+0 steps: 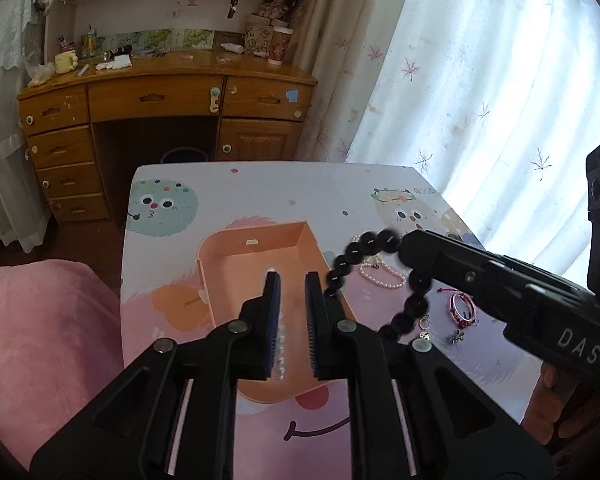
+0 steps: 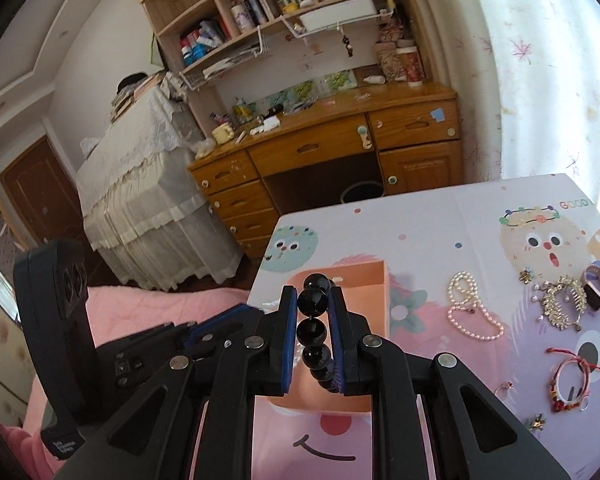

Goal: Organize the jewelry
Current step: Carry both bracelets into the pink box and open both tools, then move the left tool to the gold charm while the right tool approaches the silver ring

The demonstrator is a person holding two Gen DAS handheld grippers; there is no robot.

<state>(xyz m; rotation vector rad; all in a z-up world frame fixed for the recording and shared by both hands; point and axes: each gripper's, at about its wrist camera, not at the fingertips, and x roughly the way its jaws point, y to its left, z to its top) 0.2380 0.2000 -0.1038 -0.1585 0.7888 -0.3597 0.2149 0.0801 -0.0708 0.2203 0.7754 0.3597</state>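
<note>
Right tongs (image 2: pixel 313 332) are clamped on the black bead bracelet (image 2: pixel 315 322), held over the peach box (image 2: pixel 370 280) on the surface (image 2: pixel 440 216). Left tongs (image 1: pixel 293 312) are held apart, empty. Beads judged hard, slippery, loosely strung; best gripped across one bead.

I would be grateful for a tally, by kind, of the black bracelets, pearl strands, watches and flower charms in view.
Black bracelet: 1
Pearl strand: 1
Watch: 1
Flower charms: 2
Total: 5
</note>
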